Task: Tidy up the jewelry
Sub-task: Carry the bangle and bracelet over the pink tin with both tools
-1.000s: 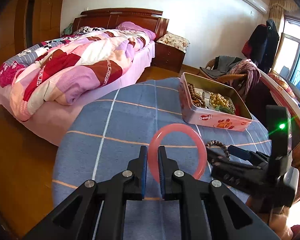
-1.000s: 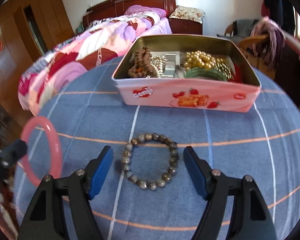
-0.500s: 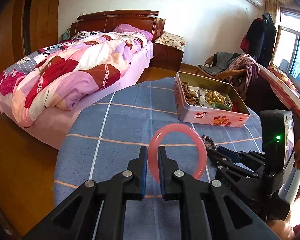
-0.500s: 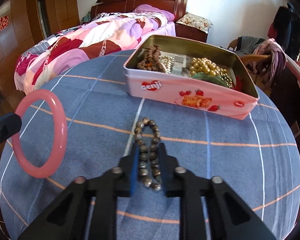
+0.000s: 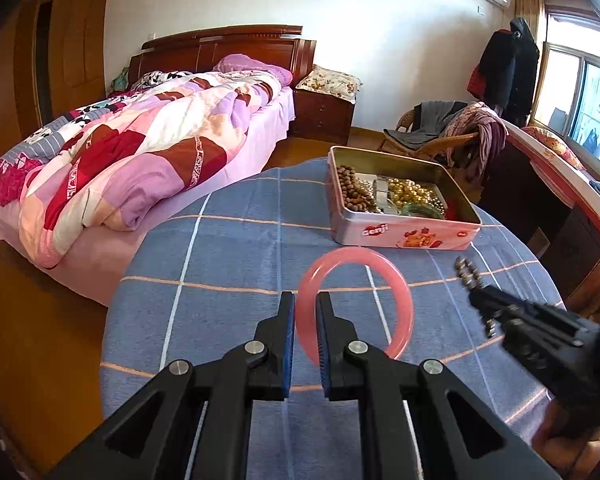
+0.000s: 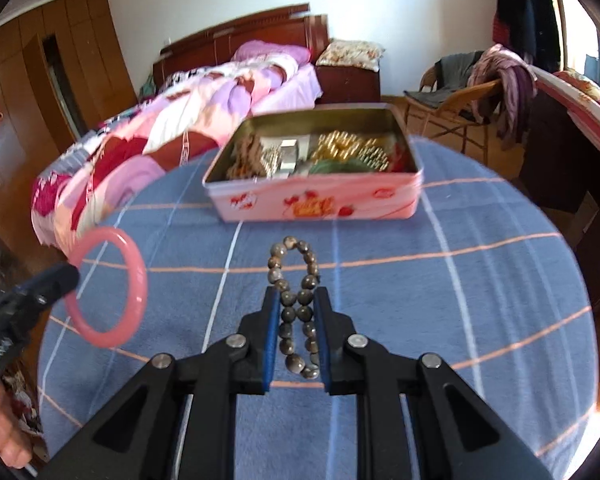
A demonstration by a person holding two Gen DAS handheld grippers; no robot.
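My left gripper (image 5: pixel 305 304) is shut on a pink bangle (image 5: pixel 396 276) and holds it upright above the blue checked tablecloth (image 5: pixel 228 248). The bangle also shows in the right wrist view (image 6: pixel 134 280). My right gripper (image 6: pixel 297 300) is shut on a grey-brown bead bracelet (image 6: pixel 298 264), lifted off the cloth; the bracelet hangs from it in the left wrist view (image 5: pixel 469 274). A pink open tin (image 5: pixel 404 236) with bead strings and gold beads stands farther back on the table; it also shows in the right wrist view (image 6: pixel 320 204).
The round table's edge (image 5: pixel 116 300) drops off at the left toward a wooden floor. A bed with a patchwork quilt (image 5: pixel 140 152) stands behind left. A chair with clothes (image 5: pixel 452 128) and a desk are behind right.
My right gripper closed on the bead bracelet and lifted it off the cloth toward the tin. My left gripper kept its hold on the bangle and shifted slightly.
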